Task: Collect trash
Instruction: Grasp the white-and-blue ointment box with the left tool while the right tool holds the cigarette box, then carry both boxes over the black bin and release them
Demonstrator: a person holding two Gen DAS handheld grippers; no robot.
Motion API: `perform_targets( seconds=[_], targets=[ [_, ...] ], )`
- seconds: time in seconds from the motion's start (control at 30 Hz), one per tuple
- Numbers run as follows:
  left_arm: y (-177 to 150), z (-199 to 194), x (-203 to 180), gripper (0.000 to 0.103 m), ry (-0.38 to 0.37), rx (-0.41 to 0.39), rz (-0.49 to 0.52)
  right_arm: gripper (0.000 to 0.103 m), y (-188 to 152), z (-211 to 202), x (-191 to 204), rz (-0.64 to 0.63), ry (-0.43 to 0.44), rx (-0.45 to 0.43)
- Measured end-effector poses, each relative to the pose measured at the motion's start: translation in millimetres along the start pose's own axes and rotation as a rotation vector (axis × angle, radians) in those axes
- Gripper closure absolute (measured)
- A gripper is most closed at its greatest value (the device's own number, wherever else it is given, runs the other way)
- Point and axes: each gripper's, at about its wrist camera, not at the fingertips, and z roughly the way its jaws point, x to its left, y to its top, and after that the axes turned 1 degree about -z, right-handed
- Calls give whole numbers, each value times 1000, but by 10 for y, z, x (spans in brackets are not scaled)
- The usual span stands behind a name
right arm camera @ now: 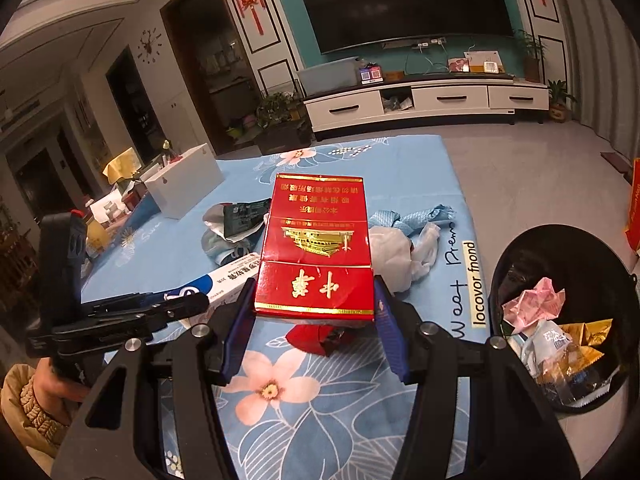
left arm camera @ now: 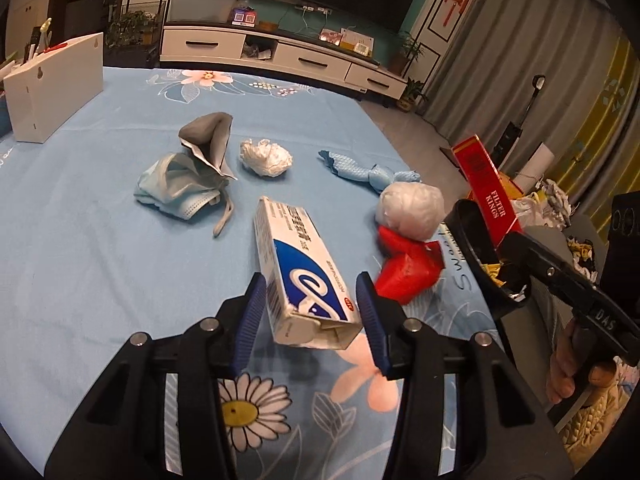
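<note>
While the left gripper squeezes the near end of a long white and blue toothpaste box, the box tips up off the blue flowery cloth. The right gripper pinches a flat red cigarette pack with shiny gold print, held just above the cloth. Farther off lie a crumpled face mask, a white plastic wad, a twisted blue rag and a red scrap. Only the right view looks into the round black bin on the right, with pink and gold wrappers inside.
</note>
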Motion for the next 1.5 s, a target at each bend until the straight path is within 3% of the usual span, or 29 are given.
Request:
perform_targets(
  seconds=[0.03,0.07,0.27,0.33,0.37,0.43,0.57,0.67,0.7,0.8,1.0,1.1,1.3,1.5],
  targets=[
    [7,-28,-2,97,-14,-1,3,47,5,-23,0,0,-2,-3],
    [12,-74,-11,102,-13,-9,2,47,8,-40,-10,1,-3,-6],
    [-18,-53,-14,99,-18,28,12,47,-4,-114,-15,11,-6,-17],
    [-52,20,11,53,4,36,-4,47,-18,-125,-6,13,-6,-17],
    [-63,83,11,22,15,45,-3,47,-23,-130,-7,15,-4,-16],
    [-72,157,-21,27,20,53,17,47,-30,-135,-12,16,-6,-14],
    [-40,441,-138,28,49,111,101,47,-19,-130,-48,32,-13,-12],
    [-56,648,-161,43,64,166,134,47,-20,-139,-69,38,-20,-14],
    [-66,673,-174,51,69,170,146,47,-21,-144,-79,38,-23,-15],
    [-60,615,-174,58,70,144,150,47,-17,-175,-113,44,-30,-23],
    [106,104,-164,59,19,14,91,47,2,-312,-213,63,-59,-60],
    [163,-54,-274,59,-21,-15,98,47,1,-411,-313,80,-82,-84],
    [283,-125,-753,59,-108,-27,174,47,-53,-667,-621,131,-153,-136],
    [397,66,-1326,58,-191,2,254,47,-173,-928,-1110,232,-256,-184]
  ],
)
